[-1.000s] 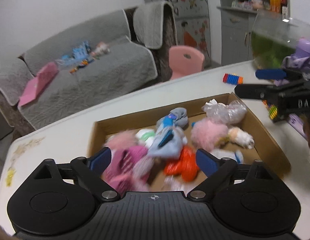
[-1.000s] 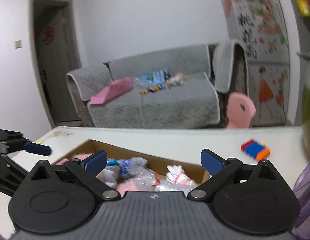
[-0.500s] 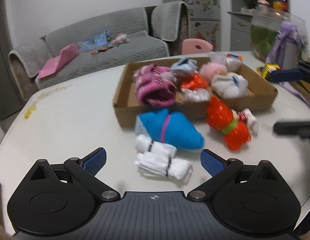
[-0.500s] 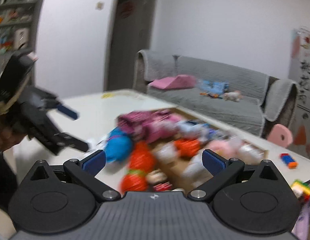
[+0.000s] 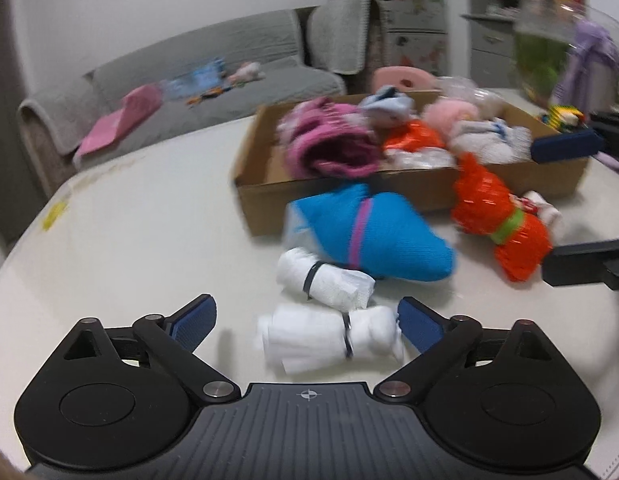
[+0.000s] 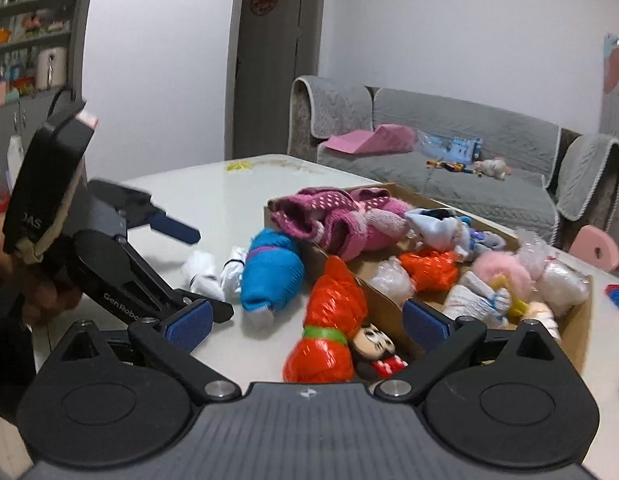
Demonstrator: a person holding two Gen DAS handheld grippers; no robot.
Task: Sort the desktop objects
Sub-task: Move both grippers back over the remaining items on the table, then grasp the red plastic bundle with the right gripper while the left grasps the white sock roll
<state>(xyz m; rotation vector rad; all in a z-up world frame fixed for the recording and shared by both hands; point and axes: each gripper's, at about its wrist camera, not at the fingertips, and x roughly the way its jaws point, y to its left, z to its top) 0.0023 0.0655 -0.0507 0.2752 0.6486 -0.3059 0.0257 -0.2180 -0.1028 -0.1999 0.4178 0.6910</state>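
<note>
Crowding the cardboard box (image 5: pixel 409 188), blue sock (image 5: pixel 373 236) and orange bundle (image 6: pixel 329 312) face both gripper jaws spread wide.

The left wrist camera sits low over the white table (image 5: pixel 129 240), facing the cardboard box (image 5: pixel 409 190) and, blurrily, a sofa (image 5: pixel 213 80) beyond. The right wrist camera views the same box (image 6: pixel 389 312) from its other side, closer.

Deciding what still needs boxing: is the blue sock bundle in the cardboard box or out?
Out. The blue sock bundle lies on the table, just outside the cardboard box wall.
</note>
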